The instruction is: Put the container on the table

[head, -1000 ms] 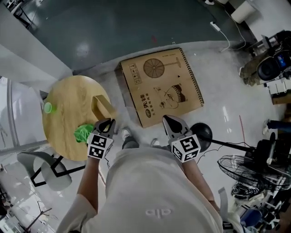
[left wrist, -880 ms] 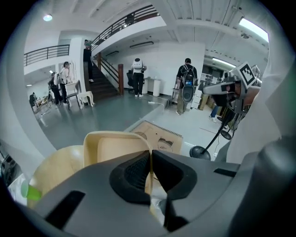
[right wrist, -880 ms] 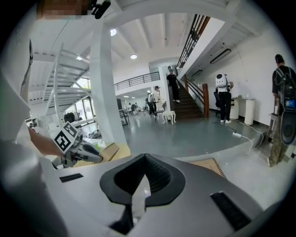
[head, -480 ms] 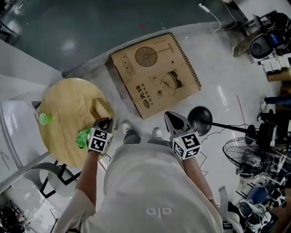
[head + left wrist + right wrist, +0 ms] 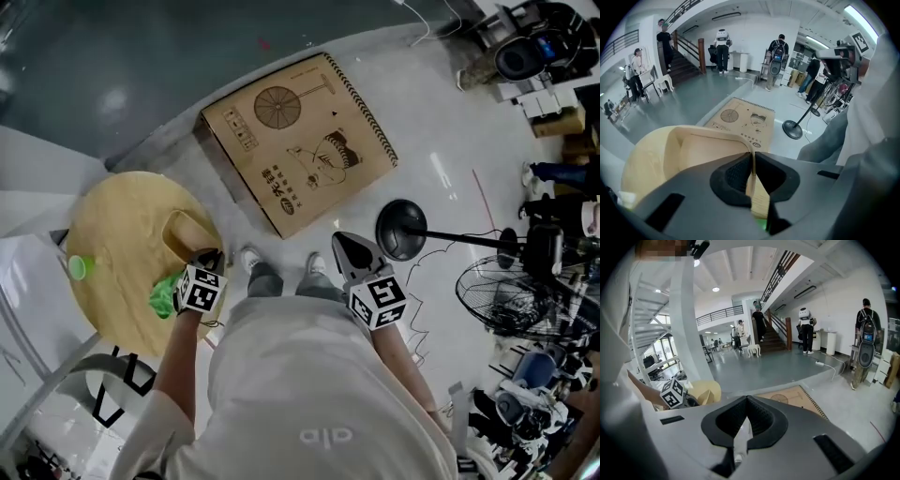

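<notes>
The container [image 5: 187, 234] is a shallow light-wood tray over the round wooden table [image 5: 117, 230], on its right side; I cannot tell whether it rests on the top. My left gripper [image 5: 211, 258] is shut on the tray's near wall. In the left gripper view the thin wall of the container [image 5: 693, 150] stands pinched between the black pads of that gripper [image 5: 752, 171]. My right gripper [image 5: 352, 248] hangs over the floor in front of the person's legs, shut with nothing in it, and the right gripper [image 5: 746, 401] shows its pads meeting at the tip.
A green crumpled thing [image 5: 167, 292] and a small green cup [image 5: 79, 267] lie on the table. A large flat cardboard box [image 5: 295, 141] lies on the floor ahead. A fan stand's round base [image 5: 401, 230] and a fan cage [image 5: 511, 295] are at the right.
The head view has swung, so the table and the box sit lower left in frame. The left gripper has stayed shut on the container beside the green thing. The right gripper has barely moved.
</notes>
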The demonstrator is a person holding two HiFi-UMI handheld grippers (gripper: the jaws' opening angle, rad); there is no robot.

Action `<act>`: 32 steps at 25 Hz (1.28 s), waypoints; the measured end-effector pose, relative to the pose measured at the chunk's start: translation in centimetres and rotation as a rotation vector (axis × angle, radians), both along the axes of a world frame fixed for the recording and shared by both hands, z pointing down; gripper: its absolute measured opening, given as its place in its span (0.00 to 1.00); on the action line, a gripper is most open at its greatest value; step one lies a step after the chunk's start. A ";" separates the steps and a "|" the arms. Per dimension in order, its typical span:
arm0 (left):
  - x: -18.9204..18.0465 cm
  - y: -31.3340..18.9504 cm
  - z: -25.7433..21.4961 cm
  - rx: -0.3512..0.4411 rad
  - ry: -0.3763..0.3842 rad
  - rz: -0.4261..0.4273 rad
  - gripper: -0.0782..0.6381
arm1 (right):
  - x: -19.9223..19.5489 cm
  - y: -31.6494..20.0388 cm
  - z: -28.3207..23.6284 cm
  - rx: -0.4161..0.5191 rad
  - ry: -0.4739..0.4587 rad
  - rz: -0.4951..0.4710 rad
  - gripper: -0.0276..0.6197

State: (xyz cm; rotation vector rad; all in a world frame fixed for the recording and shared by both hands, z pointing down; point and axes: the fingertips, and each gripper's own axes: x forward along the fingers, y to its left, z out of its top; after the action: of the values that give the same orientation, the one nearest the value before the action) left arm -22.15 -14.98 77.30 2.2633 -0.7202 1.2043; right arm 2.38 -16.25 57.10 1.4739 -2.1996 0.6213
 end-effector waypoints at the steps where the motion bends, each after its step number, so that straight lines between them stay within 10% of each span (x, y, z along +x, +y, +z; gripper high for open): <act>1: 0.1 0.1 0.3 -0.007 -0.003 0.009 0.16 | 0.1 0.1 0.0 0.000 0.003 0.005 0.08; 21: 0.5 1.8 1.8 -0.082 -0.053 0.001 0.25 | 2.4 2.5 -0.9 0.020 0.019 0.039 0.08; 32: 1.1 0.2 -5.2 0.053 -0.019 -0.104 0.18 | 2.5 1.3 -2.7 0.081 -0.015 -0.063 0.08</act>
State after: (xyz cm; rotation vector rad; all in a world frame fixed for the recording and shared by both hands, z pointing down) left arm -21.02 -14.83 72.05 2.2297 -0.8757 1.1719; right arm 4.91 -14.97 54.39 1.4381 -2.2976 0.5294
